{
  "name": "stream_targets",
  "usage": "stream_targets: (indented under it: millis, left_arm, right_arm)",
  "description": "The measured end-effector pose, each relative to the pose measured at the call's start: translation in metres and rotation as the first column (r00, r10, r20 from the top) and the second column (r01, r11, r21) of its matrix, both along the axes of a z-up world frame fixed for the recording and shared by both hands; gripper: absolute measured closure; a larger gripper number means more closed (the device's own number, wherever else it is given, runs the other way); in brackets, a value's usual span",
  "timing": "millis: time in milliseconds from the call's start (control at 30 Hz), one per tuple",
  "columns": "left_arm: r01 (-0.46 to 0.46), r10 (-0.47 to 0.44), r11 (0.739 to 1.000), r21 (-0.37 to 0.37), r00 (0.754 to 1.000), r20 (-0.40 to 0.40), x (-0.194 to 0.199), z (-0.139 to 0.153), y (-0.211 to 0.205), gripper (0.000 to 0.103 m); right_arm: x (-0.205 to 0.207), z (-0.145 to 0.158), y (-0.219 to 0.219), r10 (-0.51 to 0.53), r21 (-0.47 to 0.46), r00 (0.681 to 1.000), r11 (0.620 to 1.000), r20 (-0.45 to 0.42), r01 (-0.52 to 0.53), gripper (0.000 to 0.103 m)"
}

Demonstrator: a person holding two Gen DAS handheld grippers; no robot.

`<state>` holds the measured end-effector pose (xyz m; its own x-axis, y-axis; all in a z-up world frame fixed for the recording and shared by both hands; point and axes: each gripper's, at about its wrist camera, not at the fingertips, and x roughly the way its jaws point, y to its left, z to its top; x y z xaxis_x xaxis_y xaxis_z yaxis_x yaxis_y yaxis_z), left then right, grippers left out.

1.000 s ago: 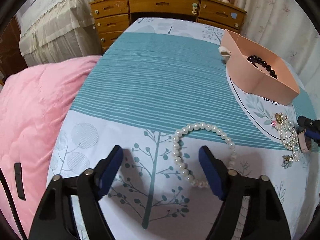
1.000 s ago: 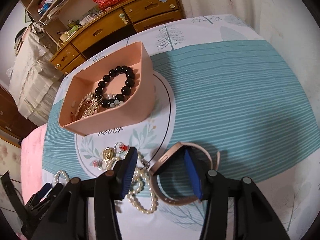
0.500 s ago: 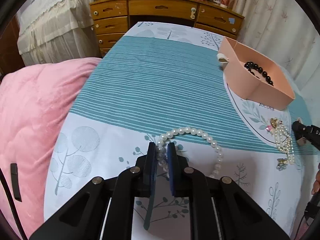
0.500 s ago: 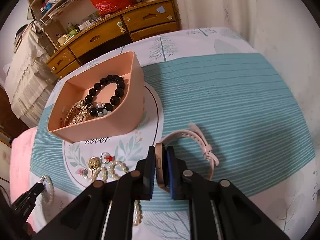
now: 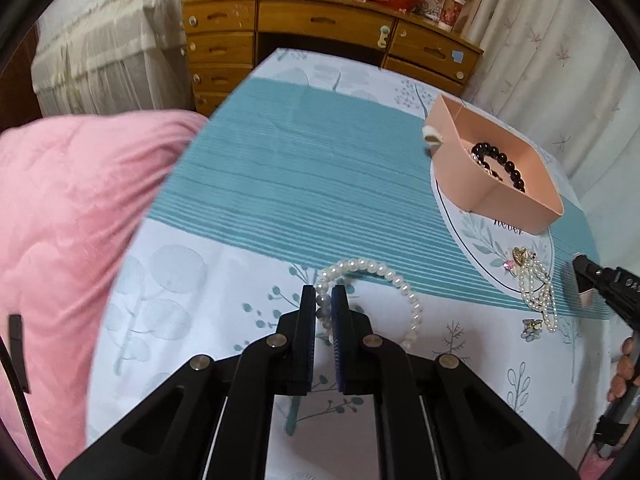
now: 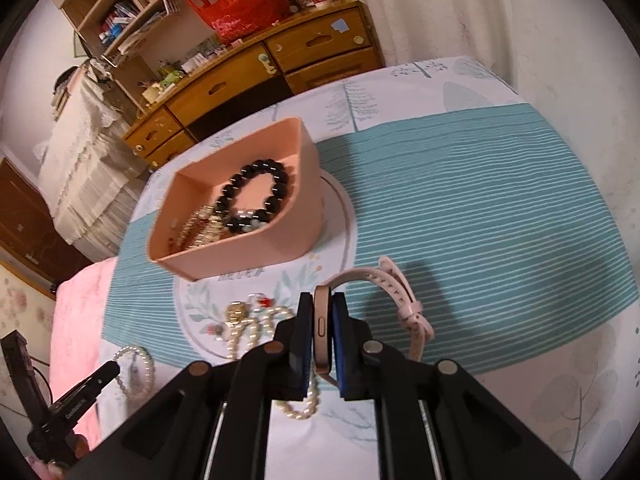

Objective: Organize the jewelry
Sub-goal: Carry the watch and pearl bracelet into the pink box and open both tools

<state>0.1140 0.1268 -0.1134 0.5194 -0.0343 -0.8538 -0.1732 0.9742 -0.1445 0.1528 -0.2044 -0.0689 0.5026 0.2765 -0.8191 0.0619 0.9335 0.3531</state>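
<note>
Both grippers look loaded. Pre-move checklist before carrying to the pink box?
1. Left gripper shut on white pearl bracelet: ok.
2. Right gripper shut on pink strap watch, clamped on its case: ok.
3. Bracelet fully off the bedspread: cannot tell.
4. Pink plastic box has room beside the black bead bracelet: ok.
5. Loose pearl necklace free of the watch strap: cannot tell.

I see the pearl bracelet (image 5: pixel 376 280), a loop of white beads, lifted at its left end, its right side trailing toward the bedsheet. My pink watch (image 6: pixel 322 330) stands on edge, its strap (image 6: pixel 404 300) curling right. Farther left sits the pink tray (image 6: pixel 248 248), open-topped, holding a black bead bracelet (image 6: pixel 260 196) and gold pieces (image 6: pixel 200 228). A loose pearl strand (image 6: pixel 256 332) lies near.
</note>
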Motion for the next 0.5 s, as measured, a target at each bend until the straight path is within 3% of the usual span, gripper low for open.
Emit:
stream_targets:
  millis: [167, 500]
  left_arm:
    - [0.026, -0.026, 1.000, -0.004, 0.998, 0.052, -0.006, 0.023, -0.003, 0.098]
    - [0.065, -0.087, 0.992, 0.111, 0.974, 0.208, 0.001, 0.090, -0.019, 0.098]
  right_arm:
    - [-0.005, 0.021, 0.008, 0.035, 0.018, 0.998, 0.999, 0.046, -0.036, 0.094]
    - [0.000, 0.066, 0.032, 0.122, 0.011, 0.980, 0.992, 0.157, -0.125, 0.094]
